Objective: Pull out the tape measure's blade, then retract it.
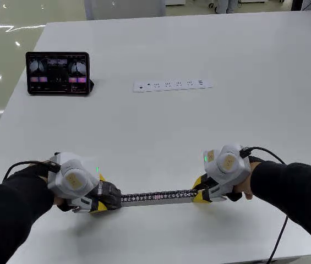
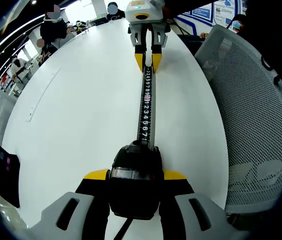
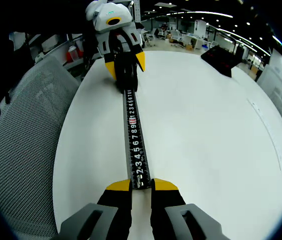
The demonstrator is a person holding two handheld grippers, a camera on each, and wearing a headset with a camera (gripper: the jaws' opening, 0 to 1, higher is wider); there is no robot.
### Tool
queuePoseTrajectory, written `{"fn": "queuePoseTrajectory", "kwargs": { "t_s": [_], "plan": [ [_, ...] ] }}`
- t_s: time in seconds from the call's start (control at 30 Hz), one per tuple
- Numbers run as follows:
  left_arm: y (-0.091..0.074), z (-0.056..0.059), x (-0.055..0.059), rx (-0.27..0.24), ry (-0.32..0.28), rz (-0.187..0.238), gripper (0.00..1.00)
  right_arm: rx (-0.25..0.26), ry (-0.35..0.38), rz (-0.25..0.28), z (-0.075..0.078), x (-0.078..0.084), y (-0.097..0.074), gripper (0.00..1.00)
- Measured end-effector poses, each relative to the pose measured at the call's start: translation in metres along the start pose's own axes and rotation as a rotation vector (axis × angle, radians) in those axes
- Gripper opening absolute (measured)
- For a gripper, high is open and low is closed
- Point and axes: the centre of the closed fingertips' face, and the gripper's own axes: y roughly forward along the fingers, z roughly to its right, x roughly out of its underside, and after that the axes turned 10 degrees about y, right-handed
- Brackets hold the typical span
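Work surface: a wide white matte table (image 1: pixel 161 49) in a bright open room with a glossy pale floor (image 1: pixel 1 33). A black tablet with a lit screen (image 1: pixel 58 72) stands propped at the far left. A long white power strip (image 1: pixel 172 85) lies flat mid-table. A grey mesh chair back (image 2: pixel 250 110) stands beside the near edge. The black tape measure case (image 2: pixel 134 180) sits near that edge, clamped between the jaws of the left gripper (image 1: pixel 101 199). Its pale numbered blade (image 1: pixel 158 196) runs out flat along the table to the right gripper (image 3: pixel 141 185), whose jaws are pinched together on the blade's tip.
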Motion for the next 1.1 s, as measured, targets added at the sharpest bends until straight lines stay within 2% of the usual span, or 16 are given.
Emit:
{"fn": "queuePoseTrajectory", "kwargs": {
  "t_s": [1.1],
  "plan": [
    [0.0, 0.0, 0.0, -0.001, -0.002, 0.001, 0.33, 0.004, 0.019, -0.005, 0.003, 0.012, -0.008, 0.1]
  ]
}}
